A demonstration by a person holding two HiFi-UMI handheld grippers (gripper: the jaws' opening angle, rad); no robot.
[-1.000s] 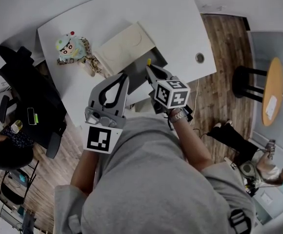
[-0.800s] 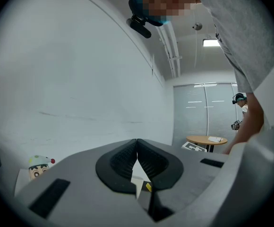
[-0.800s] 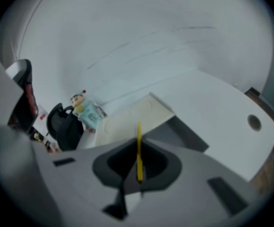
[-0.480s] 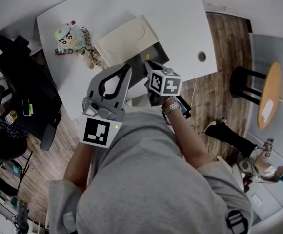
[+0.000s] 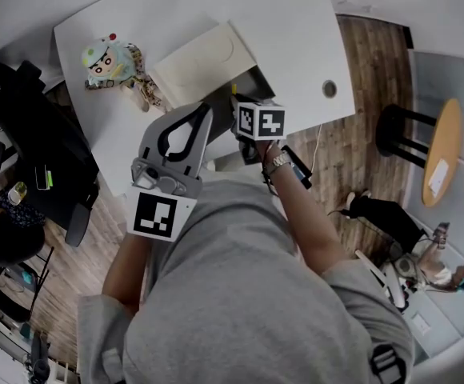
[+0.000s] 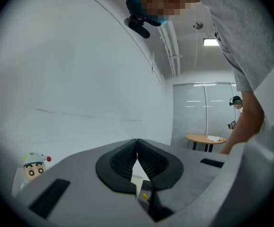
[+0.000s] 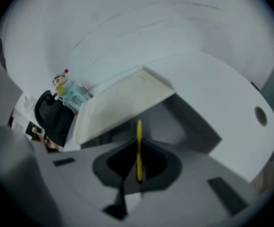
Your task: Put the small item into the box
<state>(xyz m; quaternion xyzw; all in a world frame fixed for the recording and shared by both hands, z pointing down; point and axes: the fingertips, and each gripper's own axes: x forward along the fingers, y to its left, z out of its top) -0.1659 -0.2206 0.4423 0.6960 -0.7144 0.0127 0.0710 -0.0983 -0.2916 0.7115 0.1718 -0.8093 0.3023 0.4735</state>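
Yellow item (image 7: 138,126) in right claw (image 7: 138,143) by box (image 7: 127,100)

1. White tabletop with rounded corners (image 5: 296,30), fills 11 to 1 o'clock of the head view.
2. Small cartoon boy doll with a teal hat and a red bobble (image 5: 104,58), lying on the tabletop at 10 o'clock, near its left edge.
3. Round grey cable hole (image 5: 330,89) in the tabletop, 2 o'clock, near the right edge.
4. Black office chair (image 5: 40,150), 9 o'clock, just beside the tabletop.
5. Brown wood-plank floor (image 5: 376,62), 2 to 3 o'clock.
6. Round tan wooden side table (image 5: 444,150), 3 o'clock, black frame at its left.
7. Person in dark trousers (image 5: 384,218), low on the floor, 4 o'clock.
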